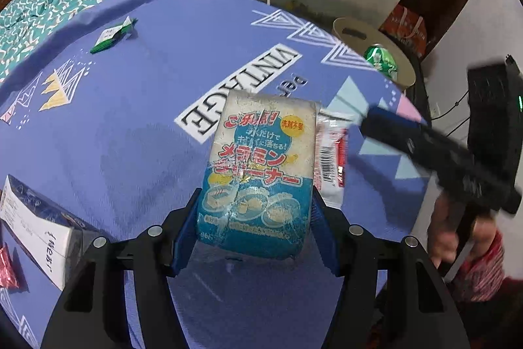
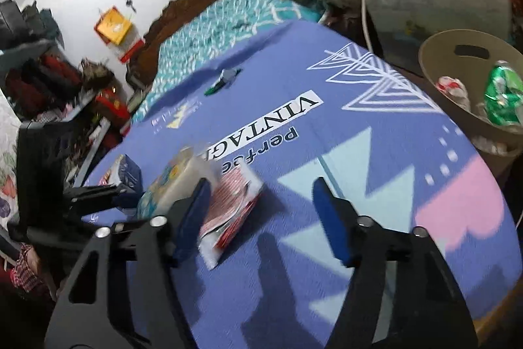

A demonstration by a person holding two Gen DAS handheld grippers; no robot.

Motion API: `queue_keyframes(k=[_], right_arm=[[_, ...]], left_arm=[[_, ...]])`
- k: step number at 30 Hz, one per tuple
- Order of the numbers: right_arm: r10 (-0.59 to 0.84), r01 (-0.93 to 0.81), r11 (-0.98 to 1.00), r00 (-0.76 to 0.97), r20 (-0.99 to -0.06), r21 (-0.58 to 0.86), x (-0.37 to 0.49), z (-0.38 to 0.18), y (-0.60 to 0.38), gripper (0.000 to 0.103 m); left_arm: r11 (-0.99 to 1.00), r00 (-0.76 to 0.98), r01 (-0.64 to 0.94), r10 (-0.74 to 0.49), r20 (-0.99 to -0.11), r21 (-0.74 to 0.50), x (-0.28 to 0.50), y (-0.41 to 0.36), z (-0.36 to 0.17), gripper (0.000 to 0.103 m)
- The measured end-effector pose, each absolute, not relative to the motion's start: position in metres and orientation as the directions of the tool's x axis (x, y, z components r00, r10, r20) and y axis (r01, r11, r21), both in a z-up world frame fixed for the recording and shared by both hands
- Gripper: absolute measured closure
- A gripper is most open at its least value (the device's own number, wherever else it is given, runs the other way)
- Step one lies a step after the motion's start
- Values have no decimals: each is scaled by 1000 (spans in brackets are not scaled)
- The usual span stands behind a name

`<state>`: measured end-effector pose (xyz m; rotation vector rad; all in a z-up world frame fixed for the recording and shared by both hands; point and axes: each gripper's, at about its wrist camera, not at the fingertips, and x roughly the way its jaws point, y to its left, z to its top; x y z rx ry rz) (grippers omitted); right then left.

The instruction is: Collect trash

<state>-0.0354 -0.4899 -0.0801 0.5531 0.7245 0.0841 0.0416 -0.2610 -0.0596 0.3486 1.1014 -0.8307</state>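
My left claw (image 1: 253,224) is pinching a wrapped sponge pack (image 1: 258,172) across its short width, blue pads on both flanks near its lower end, so its long axis runs straight out ahead of the fingers; I judge it lifted off the purple mat (image 1: 130,120), though I cannot be sure of the gap. The pack is pale and grubby on top, blue below, with red and blue Japanese lettering under crinkled film. My right claw (image 2: 261,218) is spread wide and holds nothing. Just ahead of its left finger lies a red-and-white wrapper (image 2: 232,211), flat on the mat, its long axis slanting away to the right, touching or nearly touching the pack's side. That wrapper sits nearer my right claw than anything else, so I judge it the natural next pick. The tan bin (image 2: 434,61) stands off the mat's far right edge, already holding a crushed green can (image 2: 500,97) and crumpled scraps, and the right claw is the nearer one to it. Farther out, a small green-and-white wrapper (image 1: 112,35) lies alone towards the far left, and a white-and-blue box (image 1: 36,234) rests at the near left edge.
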Motion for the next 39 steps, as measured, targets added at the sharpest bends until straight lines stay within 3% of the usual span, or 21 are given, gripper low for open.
queue_keyframes(k=[2, 4, 5, 6, 10, 14, 21, 24, 26, 27, 28, 29, 30, 35, 39], right_arm=[[290, 113, 850, 715, -636, 515, -19, -86, -491, 47], [340, 79, 846, 683, -647, 527, -8, -93, -482, 72], [352, 62, 853, 664, -659, 518, -6, -95, -476, 77], [348, 51, 864, 658, -668, 500, -6, -96, -469, 88], [287, 104, 852, 727, -624, 513, -24, -87, -491, 90], [88, 289, 799, 811, -579, 526, -54, -72, -565, 90], [-212, 546, 644, 801, -561, 536, -84, -72, -692, 89], [-234, 584, 606, 780, -580, 541, -79, -83, -715, 86], [-188, 568, 586, 789, -585, 578, -75, -93, -722, 85], [-159, 553, 569, 801, -577, 609, -70, -98, -719, 72], [-153, 548, 548, 808, -569, 632, -69, -101, -719, 42], [-171, 549, 537, 814, -555, 640, -71, -101, -718, 27], [-211, 553, 538, 819, -534, 636, -76, -98, -716, 22], [-323, 568, 563, 820, -472, 600, -95, -78, -702, 25], [-286, 492, 614, 867, -407, 616, -92, -57, -667, 25]], left_arm=[[666, 191, 730, -415, -890, -155, 43, -258, -64, 45], [670, 196, 726, -417, -888, -154, 43, -256, -65, 45], [670, 198, 726, -417, -887, -153, 43, -255, -65, 45], [670, 197, 726, -419, -886, -155, 43, -255, -65, 45], [656, 169, 731, -441, -882, -188, 48, -260, -57, 45], [596, 182, 787, -468, -865, -158, 47, -297, -35, 45], [397, 52, 895, -542, -839, -201, 48, -442, -17, 44], [379, 7, 895, -542, -841, -237, 57, -503, -26, 41], [390, -1, 889, -522, -853, -239, 63, -538, -37, 24], [400, -1, 885, -510, -860, -238, 64, -548, -41, 18], [417, 4, 878, -495, -869, -234, 66, -557, -46, 16], [427, 6, 873, -492, -871, -235, 67, -563, -48, 16], [433, 9, 870, -493, -870, -237, 67, -563, -48, 16], [435, 18, 861, -544, -839, -264, 68, -521, -32, 16], [429, 33, 865, -568, -822, -261, 57, -468, -24, 16]])
